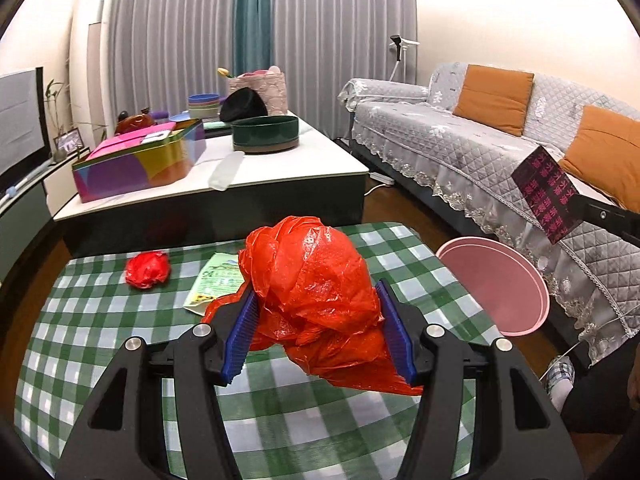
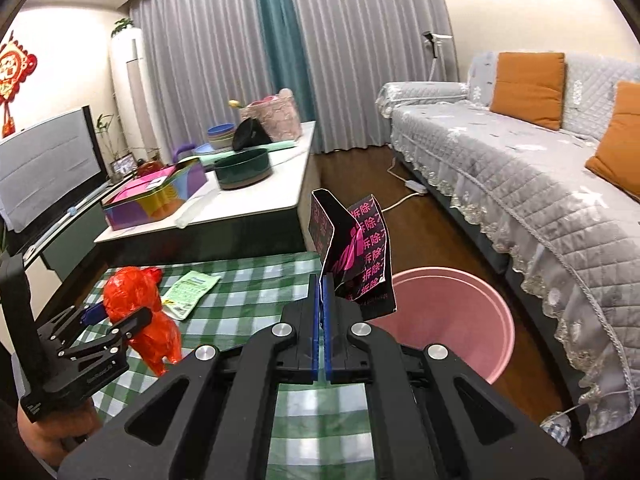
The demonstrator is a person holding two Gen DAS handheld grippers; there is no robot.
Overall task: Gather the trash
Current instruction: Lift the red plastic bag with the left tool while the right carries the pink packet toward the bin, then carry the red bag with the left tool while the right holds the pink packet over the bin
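Observation:
My left gripper (image 1: 316,304) is shut on a crumpled red plastic bag (image 1: 316,284) and holds it above the green checked table (image 1: 100,312); it also shows in the right wrist view (image 2: 136,304). My right gripper (image 2: 323,280) is shut on a black wrapper with pink print (image 2: 356,248), held near the rim of the pink bin (image 2: 452,320). The wrapper also shows at the right of the left wrist view (image 1: 548,196). A small red crumpled ball (image 1: 147,269) and a green-white packet (image 1: 218,280) lie on the table.
The pink bin (image 1: 500,288) stands on the floor to the right of the table. A white coffee table (image 1: 280,168) with a colourful tin (image 1: 140,164) and a dark green bowl (image 1: 266,134) stands behind. A grey sofa (image 1: 480,140) runs along the right.

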